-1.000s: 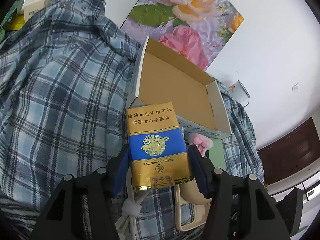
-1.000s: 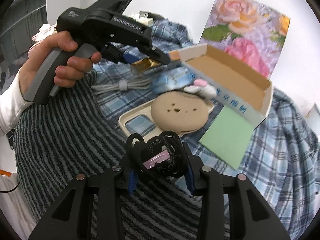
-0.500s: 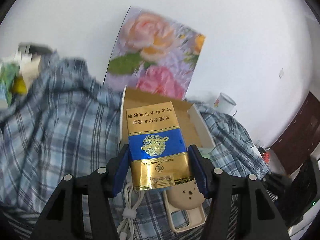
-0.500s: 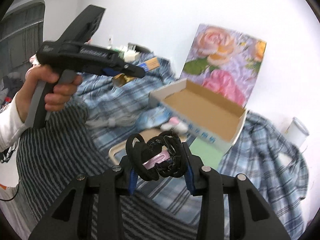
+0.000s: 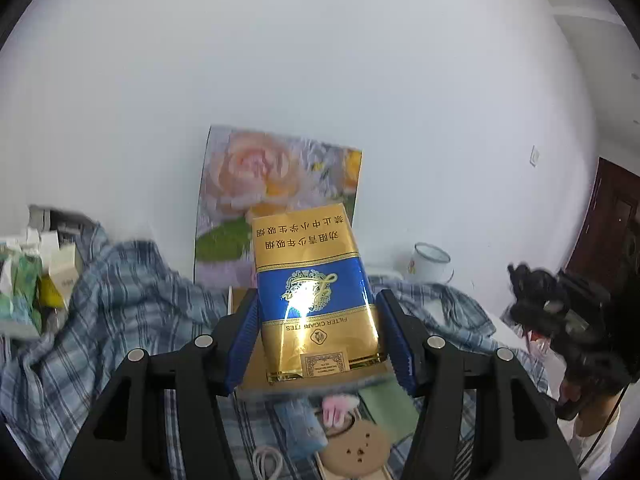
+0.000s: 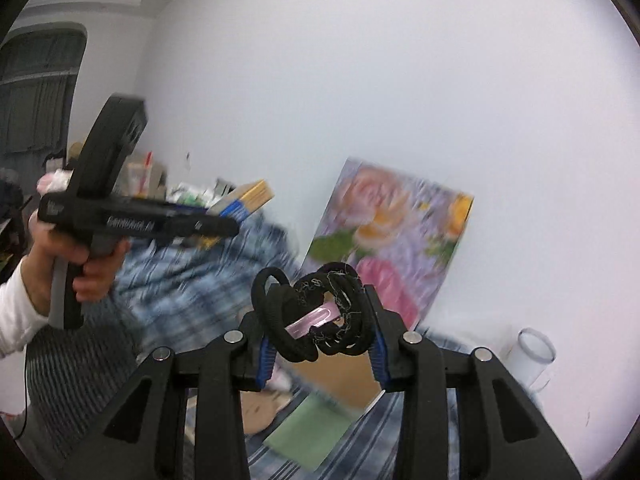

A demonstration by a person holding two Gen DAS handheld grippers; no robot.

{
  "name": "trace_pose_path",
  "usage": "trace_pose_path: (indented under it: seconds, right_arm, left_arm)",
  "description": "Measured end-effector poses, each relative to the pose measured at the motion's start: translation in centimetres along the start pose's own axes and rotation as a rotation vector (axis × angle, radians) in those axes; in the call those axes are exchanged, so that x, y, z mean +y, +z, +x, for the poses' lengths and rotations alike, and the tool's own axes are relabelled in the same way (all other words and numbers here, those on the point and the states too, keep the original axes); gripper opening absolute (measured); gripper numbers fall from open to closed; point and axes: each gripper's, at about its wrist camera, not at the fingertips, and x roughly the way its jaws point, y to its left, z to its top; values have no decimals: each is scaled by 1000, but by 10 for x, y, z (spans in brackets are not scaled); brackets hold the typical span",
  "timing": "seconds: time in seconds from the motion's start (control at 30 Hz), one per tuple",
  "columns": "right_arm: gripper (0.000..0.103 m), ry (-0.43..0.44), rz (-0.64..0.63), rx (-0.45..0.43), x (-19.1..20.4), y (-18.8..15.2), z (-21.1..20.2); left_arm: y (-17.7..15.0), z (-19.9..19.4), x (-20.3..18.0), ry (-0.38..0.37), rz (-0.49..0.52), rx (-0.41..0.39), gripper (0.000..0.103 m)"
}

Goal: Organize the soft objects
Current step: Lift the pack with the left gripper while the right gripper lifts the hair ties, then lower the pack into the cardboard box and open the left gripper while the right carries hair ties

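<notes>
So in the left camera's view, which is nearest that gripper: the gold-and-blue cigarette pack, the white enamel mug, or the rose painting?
1. Gold-and-blue cigarette pack: clamped in the left gripper.
2. White enamel mug: right, on the bedding.
3. Rose painting: behind, against the wall; roughly as far as the mug.

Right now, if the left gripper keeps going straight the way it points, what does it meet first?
Probably the flower painting leaning on the white wall; it sits directly beyond the cigarette pack held in the left gripper. Depth is unclear.
</notes>
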Motion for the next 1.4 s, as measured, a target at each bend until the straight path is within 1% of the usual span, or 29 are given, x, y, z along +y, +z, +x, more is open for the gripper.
trace_pose_path:
  seconds: [0.17, 0.3, 0.37, 0.47, 0.53, 0.67, 0.83, 0.93, 1.03, 1.13, 1.2, 1.4]
  right_arm:
    - [37, -17, -8, -63, -15, 34, -1]
    - [37, -22, -16, -105, -20, 55, 2]
    - [37, -34, -11, -127, -24, 64, 6]
    - [37, -67, -8, -168, -29, 76, 10]
    - [37, -91, -11, -186, -31, 81, 14]
    - [37, -102, 12, -209, -38, 90, 26]
    - [37, -89, 52, -204, -48, 87, 41]
    - [37, -84, 66, -173, -50, 73, 54]
    - [37, -64, 103, -145, -56, 62, 68]
    - [37, -47, 149, -123, -61, 52, 84]
    - [37, -41, 161, -101, -62, 46, 94]
    - [37, -31, 185, -28, -63, 28, 116]
  left_arm:
    - [25, -9, -8, 12, 34, -50, 60]
    - [45, -14, -18, 27, 90, -95, 60]
    - [55, -14, -24, 49, 122, -120, 60]
    - [67, -12, -31, 61, 144, -145, 60]
    - [75, -8, -35, 59, 147, -156, 60]
    - [91, 8, -44, 71, 165, -169, 60]
    - [104, 26, -50, 65, 176, -178, 60]
    - [100, 41, -50, 64, 190, -161, 60]
    - [87, 60, -44, 69, 213, -117, 61]
    - [74, 81, -38, 77, 207, -70, 61]
    - [67, 96, -32, 78, 200, -30, 61]
    - [59, 123, -4, 93, 209, 44, 61]
